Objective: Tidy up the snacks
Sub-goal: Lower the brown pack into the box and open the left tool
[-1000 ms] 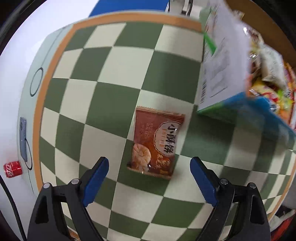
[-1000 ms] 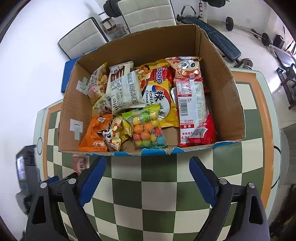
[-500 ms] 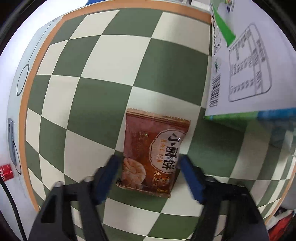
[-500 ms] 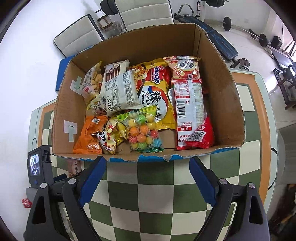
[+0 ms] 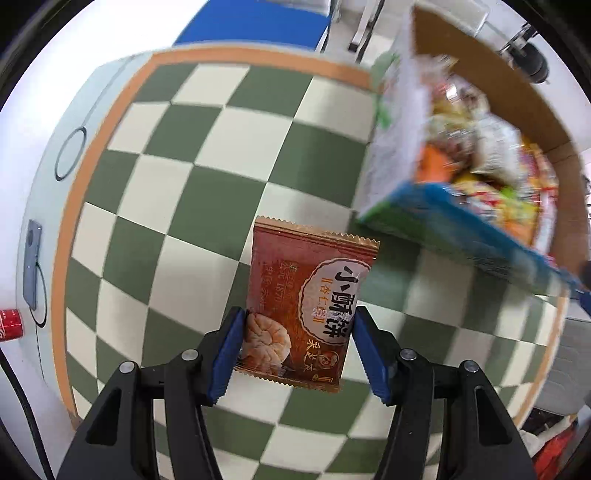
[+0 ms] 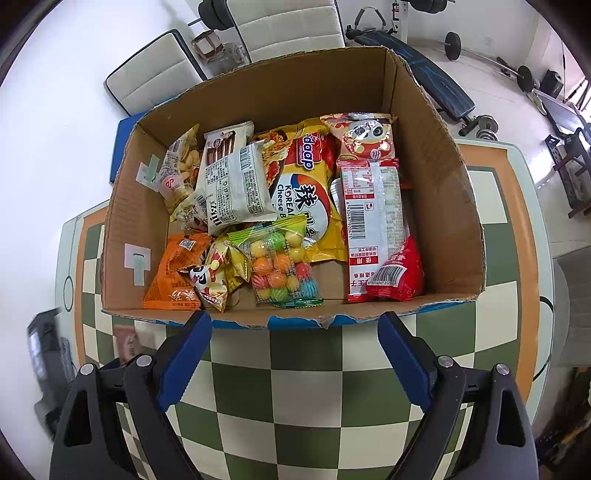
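Observation:
My left gripper (image 5: pixel 297 343) points down over the checkered table (image 5: pixel 177 206) and is shut on a red-brown pastry packet (image 5: pixel 306 288), both blue pads pressing its lower sides. The packet hangs above the tabletop. To its right stands an open cardboard box (image 5: pixel 461 229) holding several snack packets, blurred in this view. In the right wrist view the same box (image 6: pixel 458 206) is sharp, with orange, yellow, white and red packets and a bag of coloured candy balls (image 6: pixel 280 266) inside. My right gripper (image 6: pixel 293 354) is open over the table just before the box's near rim, holding nothing.
A red can (image 5: pixel 9 325) and a grey flat device (image 5: pixel 31 266) lie at the table's left edge. A blue seat (image 5: pixel 255 26) stands beyond the table. White chairs (image 6: pixel 288 26) and a weight bench (image 6: pixel 436 85) sit behind the box.
The left jaws went from wide open around the packet to shut on it, then lifted it off the table. The right gripper stayed open and nearly still.

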### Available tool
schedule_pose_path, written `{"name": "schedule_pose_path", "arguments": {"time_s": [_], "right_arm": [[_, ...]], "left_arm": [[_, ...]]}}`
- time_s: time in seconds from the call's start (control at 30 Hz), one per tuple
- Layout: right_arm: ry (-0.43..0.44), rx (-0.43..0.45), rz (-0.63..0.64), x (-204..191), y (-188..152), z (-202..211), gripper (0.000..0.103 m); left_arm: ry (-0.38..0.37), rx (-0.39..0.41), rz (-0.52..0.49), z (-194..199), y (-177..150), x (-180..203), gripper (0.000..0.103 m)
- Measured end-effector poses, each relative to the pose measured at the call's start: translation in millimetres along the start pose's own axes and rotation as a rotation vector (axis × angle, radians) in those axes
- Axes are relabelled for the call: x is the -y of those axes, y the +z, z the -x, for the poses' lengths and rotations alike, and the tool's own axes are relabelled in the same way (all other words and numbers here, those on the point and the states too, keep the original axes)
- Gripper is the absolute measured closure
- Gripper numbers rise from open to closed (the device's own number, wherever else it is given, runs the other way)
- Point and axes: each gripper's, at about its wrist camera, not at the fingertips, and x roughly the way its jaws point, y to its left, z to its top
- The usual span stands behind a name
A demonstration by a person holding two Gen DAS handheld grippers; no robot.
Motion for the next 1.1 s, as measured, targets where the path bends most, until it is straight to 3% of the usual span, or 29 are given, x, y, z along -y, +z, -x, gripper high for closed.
{"name": "schedule_pose_path", "arguments": {"time_s": [0.17, 0.43, 0.6, 0.8, 1.1], "right_arm": [[0.02, -0.007, 0.0, 4, 0, 3, 0.009], [0.023, 0.012, -0.017, 16, 21, 18, 0.01], [0.017, 0.018, -0.015, 19, 51, 24, 0.009], [0.005, 0.016, -0.022, 22, 82, 20, 0.009], [-0.025, -0.024, -0.01, 22, 100, -3, 0.009]], "left_arm": [[-0.08, 0.075, -0.037, 62, 10, 29, 0.046], [-0.14, 0.12, -0.144, 85, 87, 89, 0.046], [-0.121, 0.057, -0.19, 67, 137, 123, 0.046], [-0.095, -0.076, -0.172, 14, 177, 136, 0.046], [0.02, -0.151, -0.214, -31, 191, 148, 0.046]]}}
